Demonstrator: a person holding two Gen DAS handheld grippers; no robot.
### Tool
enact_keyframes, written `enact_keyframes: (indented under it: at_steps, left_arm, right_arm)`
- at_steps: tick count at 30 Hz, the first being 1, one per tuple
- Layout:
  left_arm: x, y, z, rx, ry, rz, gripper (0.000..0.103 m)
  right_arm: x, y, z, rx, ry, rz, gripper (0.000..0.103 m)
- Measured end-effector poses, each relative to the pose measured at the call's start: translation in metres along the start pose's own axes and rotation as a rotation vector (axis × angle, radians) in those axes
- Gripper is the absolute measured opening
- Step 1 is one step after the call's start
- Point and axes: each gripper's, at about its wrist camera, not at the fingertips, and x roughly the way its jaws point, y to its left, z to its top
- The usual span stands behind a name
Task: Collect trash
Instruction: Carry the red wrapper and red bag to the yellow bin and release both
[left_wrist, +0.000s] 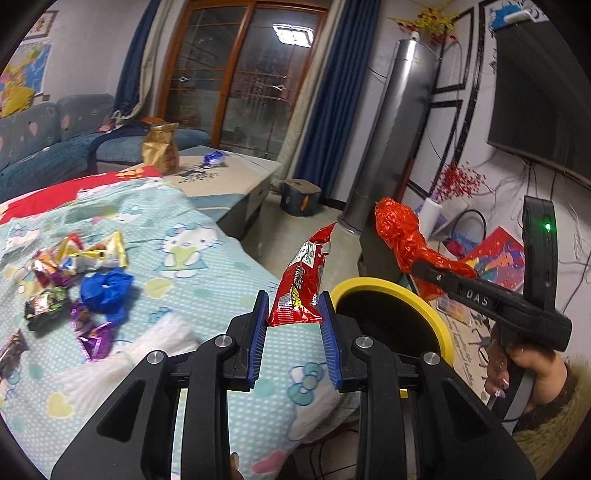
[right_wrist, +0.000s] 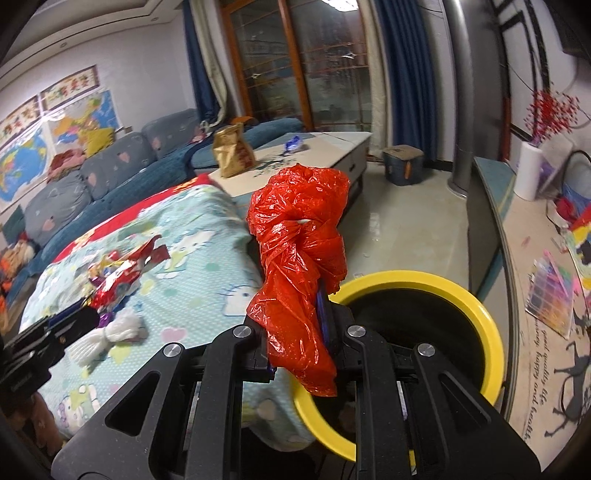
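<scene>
My left gripper (left_wrist: 295, 314) is shut on a red snack wrapper (left_wrist: 301, 288), held upright over the edge of the Hello Kitty blanket (left_wrist: 184, 258), just left of the yellow-rimmed black bin (left_wrist: 391, 291). My right gripper (right_wrist: 295, 332) is shut on a crumpled red plastic bag (right_wrist: 299, 258), held just left of the bin's rim (right_wrist: 461, 291). In the left wrist view the right gripper (left_wrist: 417, 264) holds the red bag (left_wrist: 402, 232) above the bin's far side. Several wrappers (left_wrist: 77, 258) and a blue crumpled bag (left_wrist: 105, 291) lie on the blanket.
A white yarn bundle (right_wrist: 110, 332) lies on the blanket. A coffee table (left_wrist: 225, 177) carries a gold bag (left_wrist: 160, 147) and a blue wrapper (left_wrist: 214, 158). A sofa (left_wrist: 44, 144) stands at the left, a grey column (left_wrist: 391, 140) and a TV cabinet (right_wrist: 491, 221) at the right.
</scene>
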Motion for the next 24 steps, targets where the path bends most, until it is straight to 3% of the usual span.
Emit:
enact_keyframes:
  at_steps: [24]
  left_arm:
    - [0.060,-0.076,-0.013,0.161,0.093,-0.090,0.026]
  right_arm:
    - [0.004,-0.089,-0.026,0.181,0.054,-0.118,0.012]
